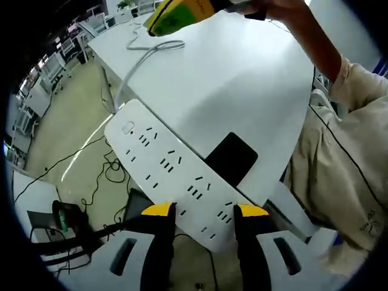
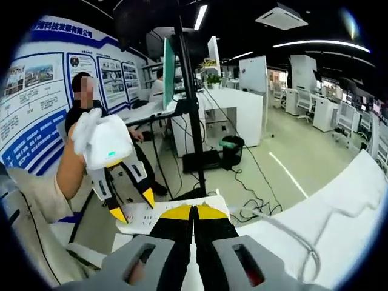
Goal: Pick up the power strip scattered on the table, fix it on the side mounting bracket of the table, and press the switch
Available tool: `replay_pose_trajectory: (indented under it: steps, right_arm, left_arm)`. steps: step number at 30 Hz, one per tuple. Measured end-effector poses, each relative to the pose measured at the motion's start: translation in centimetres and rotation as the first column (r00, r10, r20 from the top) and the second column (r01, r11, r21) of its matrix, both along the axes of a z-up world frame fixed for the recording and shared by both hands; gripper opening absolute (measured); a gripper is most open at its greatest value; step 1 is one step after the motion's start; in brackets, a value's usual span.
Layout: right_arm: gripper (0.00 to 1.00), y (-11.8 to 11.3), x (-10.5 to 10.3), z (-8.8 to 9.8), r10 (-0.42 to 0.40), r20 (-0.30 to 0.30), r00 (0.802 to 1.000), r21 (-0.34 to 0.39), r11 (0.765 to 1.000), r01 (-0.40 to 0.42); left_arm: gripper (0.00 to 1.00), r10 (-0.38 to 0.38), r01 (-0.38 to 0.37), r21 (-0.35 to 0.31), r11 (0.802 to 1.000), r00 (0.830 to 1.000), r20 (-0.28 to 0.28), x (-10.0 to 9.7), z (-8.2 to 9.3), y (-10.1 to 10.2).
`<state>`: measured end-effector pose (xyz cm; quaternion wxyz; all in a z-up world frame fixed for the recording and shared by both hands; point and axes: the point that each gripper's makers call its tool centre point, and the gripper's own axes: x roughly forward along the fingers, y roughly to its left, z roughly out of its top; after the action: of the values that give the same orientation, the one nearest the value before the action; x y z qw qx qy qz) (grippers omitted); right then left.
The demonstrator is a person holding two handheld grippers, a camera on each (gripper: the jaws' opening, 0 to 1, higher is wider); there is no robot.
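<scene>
The white power strip (image 1: pixel 173 173) is clamped by the left gripper (image 1: pixel 206 212); the right gripper (image 2: pixel 194 212) is closed, empty; no legible print is seen.

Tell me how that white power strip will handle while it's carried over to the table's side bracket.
The power strip looks like a long rigid bar, so it should stay stiff rather than sag. The left gripper holds it near one end, so the far end may lever downward or twist. Its smooth white casing could slip between the pads, and the trailing cable on the table may tug.
</scene>
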<state>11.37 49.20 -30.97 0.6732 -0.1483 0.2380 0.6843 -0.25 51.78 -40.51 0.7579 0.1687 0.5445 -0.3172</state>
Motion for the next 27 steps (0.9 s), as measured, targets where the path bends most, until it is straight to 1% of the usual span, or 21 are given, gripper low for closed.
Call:
replay_pose_trajectory:
  steps: [11, 14, 17, 19, 27]
  right_arm:
    - [0.00, 2.3, -0.3, -2.9, 0.052, 0.019, 0.998, -0.095, 0.994, -0.050]
    - [0.00, 2.7, -0.2, -3.6, 0.056, 0.020, 0.998, -0.113, 0.992, -0.053]
    - [0.00, 2.9, 0.0, -4.4, 0.057, 0.033, 0.998, -0.139, 0.989, -0.052]
    - [0.00, 3.1, 0.0, -4.8, 0.060, 0.027, 0.998, -0.146, 0.988, -0.056]
    - [0.00, 3.9, 0.3, -6.5, 0.074, 0.039, 0.996, -0.198, 0.978, -0.065]
  left_arm:
    - [0.43, -0.007, 0.007, -0.003, 1.000, 1.000, 0.004, 0.2, 0.0, 0.2]
    - [0.43, -0.009, 0.009, -0.004, 1.000, 1.000, 0.006, 0.2, 0.0, 0.2]
    - [0.43, -0.013, 0.013, -0.005, 1.000, 1.000, 0.007, 0.2, 0.0, 0.2]
    - [0.43, -0.013, 0.013, -0.002, 1.000, 1.000, 0.003, 0.3, 0.0, 0.2]
    - [0.43, -0.012, 0.012, 0.013, 1.000, 1.000, -0.011, 0.3, -0.1, 0.2]
